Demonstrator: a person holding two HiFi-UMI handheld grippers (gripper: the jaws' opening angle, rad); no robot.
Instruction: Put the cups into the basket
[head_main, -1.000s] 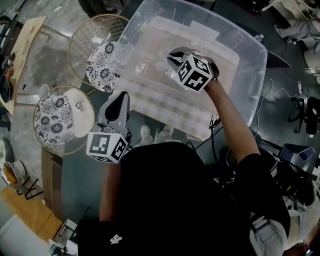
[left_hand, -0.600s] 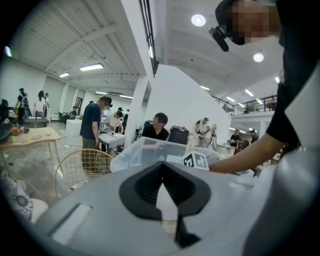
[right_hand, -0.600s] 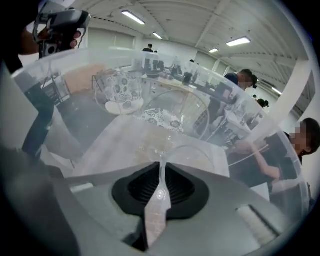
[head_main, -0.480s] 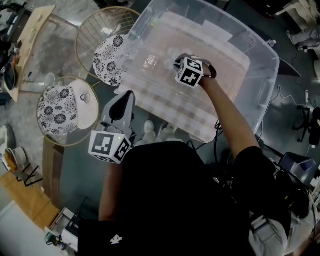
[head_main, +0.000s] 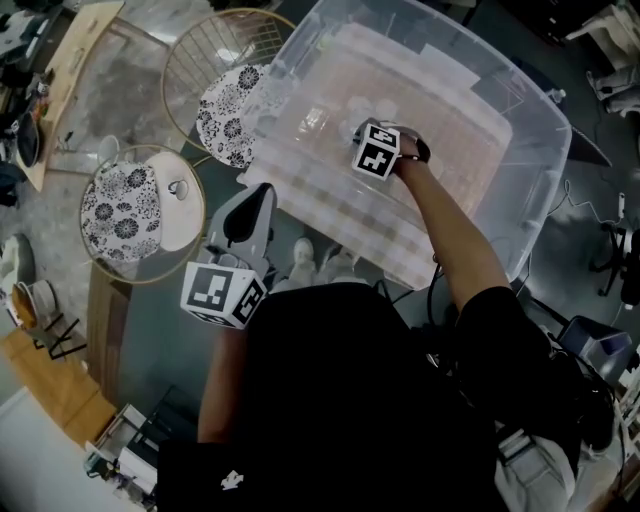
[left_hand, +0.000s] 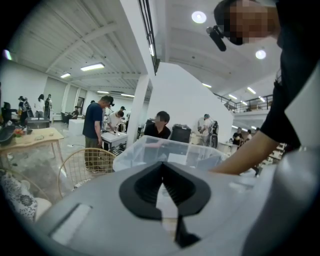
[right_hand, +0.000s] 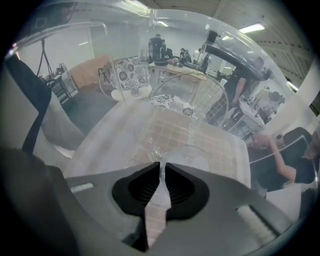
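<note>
My right gripper (head_main: 360, 130) reaches down into a big clear plastic bin (head_main: 545, 110) lined with a checked cloth. In the right gripper view its jaws (right_hand: 161, 167) are pinched on the thin rim of a clear cup (right_hand: 192, 156) that stands on the cloth. More clear glasses (head_main: 312, 120) lie further left in the bin. My left gripper (head_main: 262, 192) is held outside the bin's near wall, shut with nothing in it (left_hand: 161, 167). Two white cups (head_main: 318, 265) stand just in front of the bin beside it.
Two round gold wire baskets with floral cushions stand left of the bin, one far (head_main: 225, 90) and one near (head_main: 140, 210); the near one holds a small white cup (head_main: 178, 188). A wooden table (head_main: 70, 60) is at the far left. Cables and chairs crowd the right side.
My right gripper has gone deeper and farther into the bin, and looks smaller in the head view. The left gripper has stayed in place.
</note>
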